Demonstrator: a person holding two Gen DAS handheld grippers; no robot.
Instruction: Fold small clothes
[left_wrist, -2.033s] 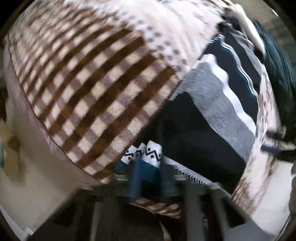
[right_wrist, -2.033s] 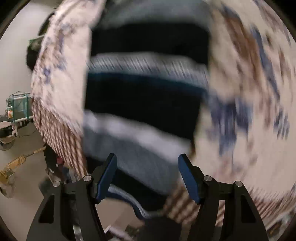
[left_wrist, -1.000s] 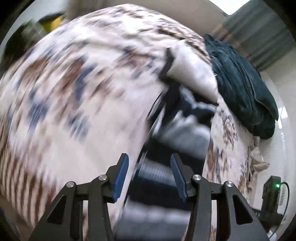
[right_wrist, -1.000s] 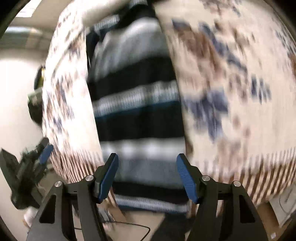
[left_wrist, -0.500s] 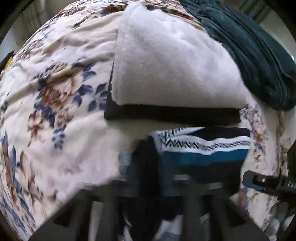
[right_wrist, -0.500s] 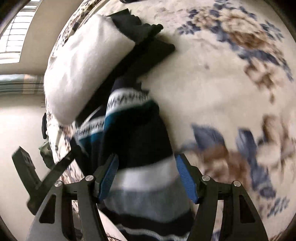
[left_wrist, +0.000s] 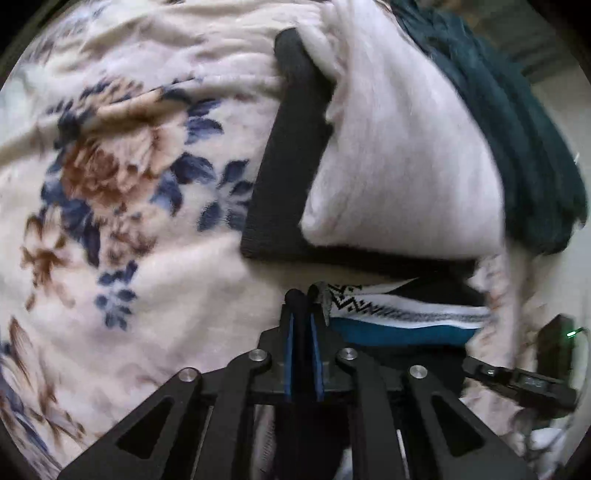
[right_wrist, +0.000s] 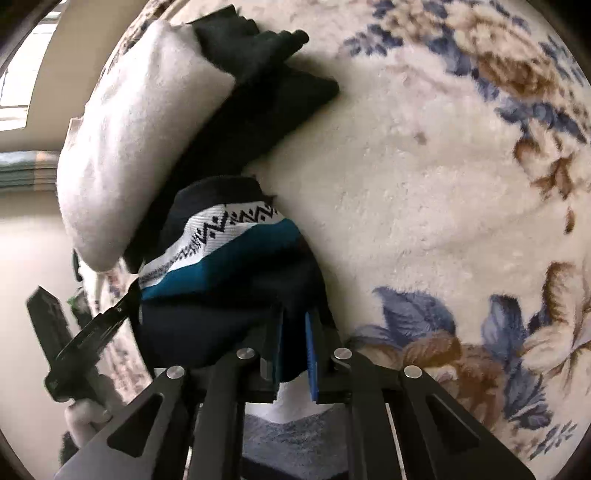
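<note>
Dark knit of the striped sweater (left_wrist: 402, 314) sits pinched in the left gripper (left_wrist: 303, 306) on the floral blanket (left_wrist: 129, 177), near a white folded garment (left_wrist: 399, 162). Right view: the right gripper (right_wrist: 293, 332), having just closed, clamps the sweater's dark edge.

no readable text, brand, number or sign in either view. left wrist view: black bar (left_wrist: 517, 380) at lower right carries pale marking, too blurred to read. green indicator light (left_wrist: 571, 334) glows on dark box at right edge, no lettering legible. striped knit garment (right_wrist: 221, 258) shows black zigzag band on white, pattern only, not lettering. floral blanket (right_wrist: 443, 184) bears flower print, no words.
</note>
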